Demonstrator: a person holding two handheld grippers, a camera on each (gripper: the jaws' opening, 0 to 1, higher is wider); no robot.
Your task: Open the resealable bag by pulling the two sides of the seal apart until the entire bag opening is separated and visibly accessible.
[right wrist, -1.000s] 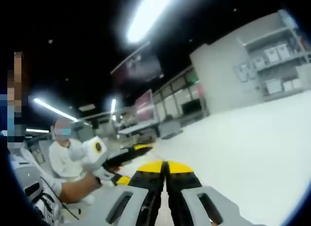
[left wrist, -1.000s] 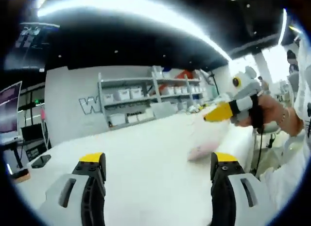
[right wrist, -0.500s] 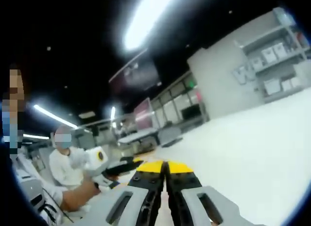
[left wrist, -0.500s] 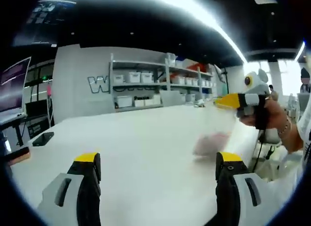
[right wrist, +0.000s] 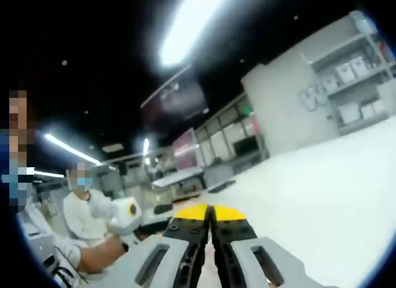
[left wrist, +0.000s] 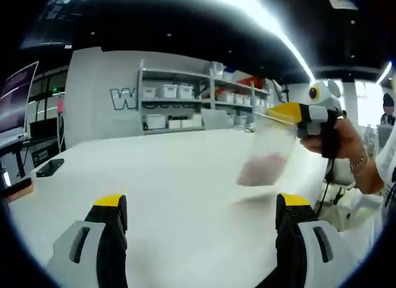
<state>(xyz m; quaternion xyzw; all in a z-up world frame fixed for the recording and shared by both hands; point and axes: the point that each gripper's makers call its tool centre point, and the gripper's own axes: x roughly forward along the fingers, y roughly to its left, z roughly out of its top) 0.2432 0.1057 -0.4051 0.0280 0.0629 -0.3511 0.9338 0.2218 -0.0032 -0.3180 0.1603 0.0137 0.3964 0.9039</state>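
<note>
Bag dangling off the right gripper, over the table

Right gripper (right wrist: 211,212) has its jaws pinched together, and from the left gripper view you can see it (left wrist: 286,113) clamped on the top edge of the clear bag (left wrist: 265,153), something pink inside. Bag hangs above the white table (left wrist: 173,170). Left gripper (left wrist: 201,207) sits wide open, holding nothing. Shelves (left wrist: 185,105) with bins stand behind.

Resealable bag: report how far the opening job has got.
Done: the right gripper has pinched the top edge of the clear resealable bag with pink contents, which hangs above the white table. In hand: only that hold; the left gripper is open and apart from the bag. Left: gripping the other side and pulling the seal apart.
</note>
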